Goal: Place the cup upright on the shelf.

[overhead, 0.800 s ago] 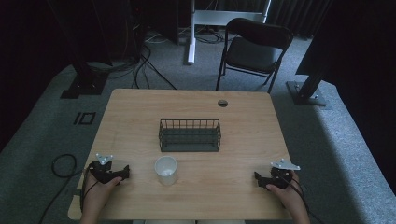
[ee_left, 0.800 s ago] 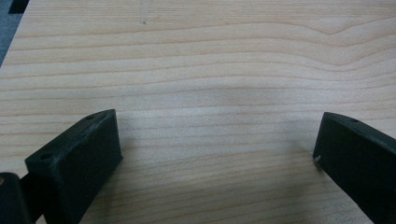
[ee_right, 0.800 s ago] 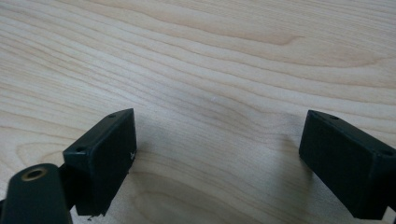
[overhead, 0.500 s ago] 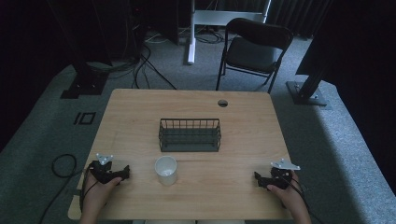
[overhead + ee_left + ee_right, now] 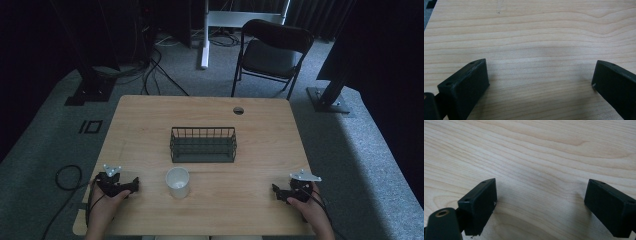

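Wooden table (image 5: pixel 150 115) spans the frame middle; black wire basket (image 5: pixel 203 144) at centre, white cup (image 5: pixel 177 182) just below-left of it, upright. Left gripper (image 5: pixel 131 185) rests lower left, near the cup, jaws spread wide over bare wood, empty. Right gripper (image 5: pixel 276 192) rests lower right, well apart, jaws also released. Looks like start pose; next likely left reaching rightward to straddle the cup.

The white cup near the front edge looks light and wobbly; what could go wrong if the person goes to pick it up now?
The cup stands upright and empty-looking, so a push from one side of the left tool, which sits open beside it, might tip or slide it. The wire basket stands close behind, so a nudged cup could bump its wall. The right tool lies farther off, so that reach is longer.
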Available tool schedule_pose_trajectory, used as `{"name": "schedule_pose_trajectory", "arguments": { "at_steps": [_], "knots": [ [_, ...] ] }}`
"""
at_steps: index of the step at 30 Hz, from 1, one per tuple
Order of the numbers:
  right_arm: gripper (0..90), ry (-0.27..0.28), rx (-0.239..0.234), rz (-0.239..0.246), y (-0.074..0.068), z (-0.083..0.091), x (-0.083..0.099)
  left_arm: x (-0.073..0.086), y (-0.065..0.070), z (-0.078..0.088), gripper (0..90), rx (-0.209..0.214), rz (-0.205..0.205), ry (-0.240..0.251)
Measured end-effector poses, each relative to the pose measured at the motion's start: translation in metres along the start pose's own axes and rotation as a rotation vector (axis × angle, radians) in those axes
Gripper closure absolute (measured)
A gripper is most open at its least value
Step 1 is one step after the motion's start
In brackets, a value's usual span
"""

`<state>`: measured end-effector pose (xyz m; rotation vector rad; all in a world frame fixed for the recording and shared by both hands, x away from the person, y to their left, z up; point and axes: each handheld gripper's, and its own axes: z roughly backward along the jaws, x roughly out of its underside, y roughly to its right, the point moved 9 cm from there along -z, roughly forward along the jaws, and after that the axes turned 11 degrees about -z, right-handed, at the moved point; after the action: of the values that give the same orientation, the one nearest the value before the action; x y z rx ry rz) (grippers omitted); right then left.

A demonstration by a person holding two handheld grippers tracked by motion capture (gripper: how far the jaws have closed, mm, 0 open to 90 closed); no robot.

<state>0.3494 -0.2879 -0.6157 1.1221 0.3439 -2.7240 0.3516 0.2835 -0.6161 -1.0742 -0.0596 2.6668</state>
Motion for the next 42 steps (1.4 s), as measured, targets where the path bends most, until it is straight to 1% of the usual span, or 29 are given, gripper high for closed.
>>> {"name": "schedule_pose_trajectory", "arguments": {
  "at_steps": [5, 8, 10, 11, 13, 14, 19, 27, 35, 36, 38, 42],
  "knots": [
    [10.9, -0.002, -0.017, 0.007, -0.002, 0.0, 0.0, 0.0, 0.0, 0.0, 1.0, 0.0, 0.0, 0.0],
    [10.9, -0.005, -0.03, 0.024, -0.004, 0.0, 0.001, 0.0, 0.0, 0.0, 1.0, 0.0, 0.0, 0.0],
    [11.0, -0.005, -0.037, 0.016, -0.006, 0.001, 0.001, 0.0, 0.0, 0.0, 1.0, 0.0, -0.001, 0.0],
    [11.0, -0.007, -0.041, 0.02, -0.007, 0.001, 0.001, 0.0, 0.0, 0.0, 1.0, -0.001, 0.0, 0.0],
    [11.0, -0.005, -0.052, 0.039, -0.012, 0.001, 0.0, 0.0, 0.0, 0.0, 1.0, 0.0, 0.0, 0.0],
    [11.0, -0.002, -0.062, 0.038, -0.014, 0.002, -0.001, 0.0, 0.0, 0.0, 1.0, 0.0, 0.0, 0.0],
    [11.0, 0.023, -0.105, 0.057, -0.027, 0.004, -0.007, 0.0, 0.0, 0.0, 1.0, 0.0, 0.0, 0.0],
    [11.0, 0.031, -0.129, 0.074, -0.039, 0.003, -0.012, 0.0, 0.0, 0.0, 1.0, -0.001, 0.0, 0.0],
    [11.1, 0.03, -0.171, 0.096, -0.056, 0.003, -0.018, 0.0, 0.0, 0.0, 1.1, -0.001, 0.0, 0.0],
    [11.1, 0.029, -0.174, 0.107, -0.057, 0.003, -0.018, 0.0, 0.0, 0.0, 1.0, -0.001, -0.001, 0.0],
    [11.1, 0.029, -0.186, 0.108, -0.062, 0.003, -0.02, 0.0, 0.0, 0.0, 1.1, -0.001, 0.0, 0.0],
    [11.1, 0.033, -0.208, 0.131, -0.071, 0.003, -0.023, 0.0, 0.0, 0.0, 1.1, -0.001, 0.0, 0.0]
  ]
}}
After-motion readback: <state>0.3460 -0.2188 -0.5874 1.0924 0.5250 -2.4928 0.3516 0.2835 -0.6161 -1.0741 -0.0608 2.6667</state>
